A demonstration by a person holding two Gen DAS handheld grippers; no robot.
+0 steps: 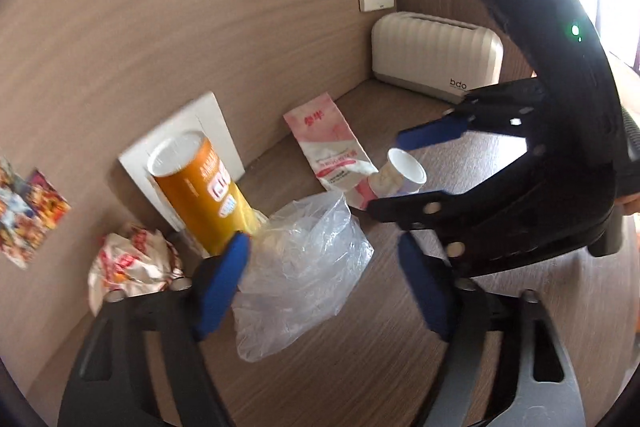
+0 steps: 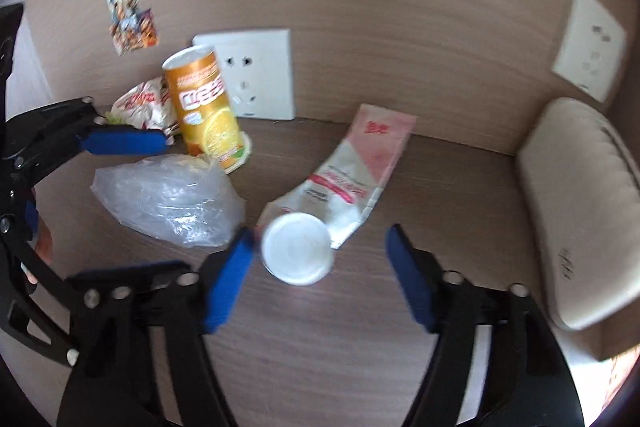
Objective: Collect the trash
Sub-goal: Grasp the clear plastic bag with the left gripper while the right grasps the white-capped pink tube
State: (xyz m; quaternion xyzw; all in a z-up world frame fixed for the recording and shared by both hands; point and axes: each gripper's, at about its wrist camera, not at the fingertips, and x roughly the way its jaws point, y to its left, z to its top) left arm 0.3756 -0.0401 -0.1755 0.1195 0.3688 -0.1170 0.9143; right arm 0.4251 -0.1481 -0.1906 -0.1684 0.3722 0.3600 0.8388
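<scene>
both tools hang over the littered desk (image 2: 320, 347), each lined up on its own piece. the left gripper (image 1: 324, 279) stands partly open around the clear plastic bag (image 1: 304, 279), pads not pressing it, probably because that crumpled film needs a pinch from both sides. the right gripper (image 2: 320, 263) also stands partly open, straddling the small white paper cup (image 2: 298, 249), which sits upright and looks empty inside. behind, the orange canister (image 2: 204, 107) stands against the wall with its lid on, contents hidden. a pink-and-white pouch (image 2: 356, 175) lies flat beside the cup, a crumpled wrapper (image 2: 144, 103) sits at the wall.
</scene>
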